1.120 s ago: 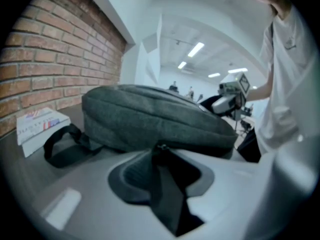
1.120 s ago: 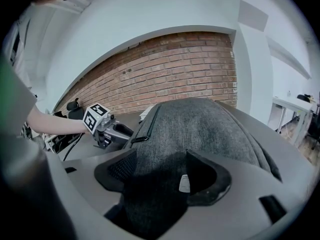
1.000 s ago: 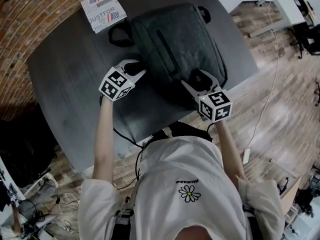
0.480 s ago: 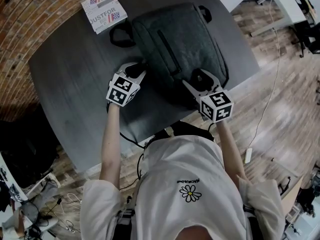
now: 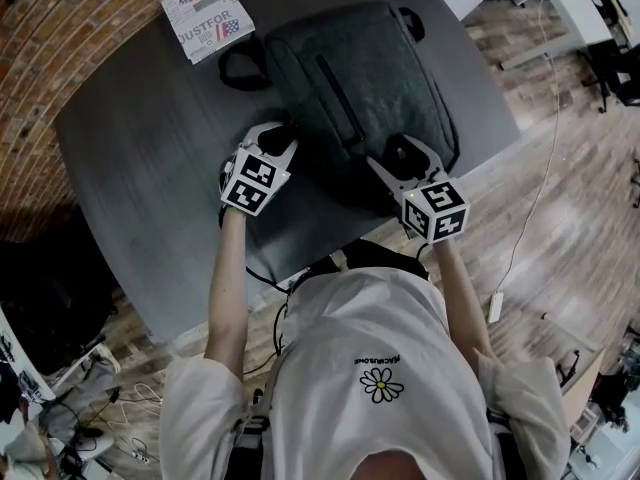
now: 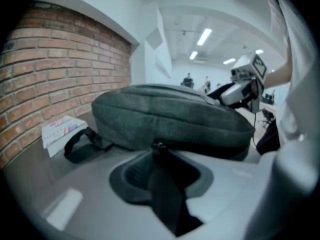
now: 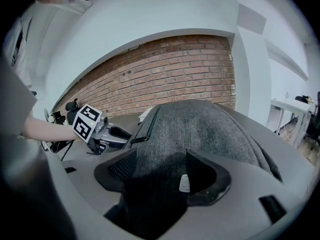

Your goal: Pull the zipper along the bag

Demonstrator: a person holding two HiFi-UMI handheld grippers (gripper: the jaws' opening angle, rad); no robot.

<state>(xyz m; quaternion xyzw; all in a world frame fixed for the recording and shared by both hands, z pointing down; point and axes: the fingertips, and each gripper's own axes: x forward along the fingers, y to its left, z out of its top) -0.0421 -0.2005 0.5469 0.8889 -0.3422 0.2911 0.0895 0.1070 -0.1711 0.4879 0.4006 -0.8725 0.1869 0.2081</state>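
A dark grey backpack (image 5: 350, 78) lies flat on the dark table (image 5: 140, 178). My left gripper (image 5: 275, 136) is at the bag's near-left side seam. In the left gripper view the black zipper pull (image 6: 162, 184) runs from the slider (image 6: 159, 145) down between the jaws, which are closing and pinch it. My right gripper (image 5: 405, 153) sits on the bag's near-right corner. There its jaws stand wide, with the grey fabric (image 7: 165, 154) filling the gap between the pads.
A printed booklet (image 5: 208, 16) lies at the far left of the table beside the bag's black carry handle (image 5: 245, 68). A front-pocket zipper (image 5: 335, 98) runs along the top of the bag. A brick wall is behind the table, whose near edge is just behind both grippers.
My left gripper has moved right and slightly nearer, from the open table up against the bag's side. The right gripper has stayed on the bag's corner.
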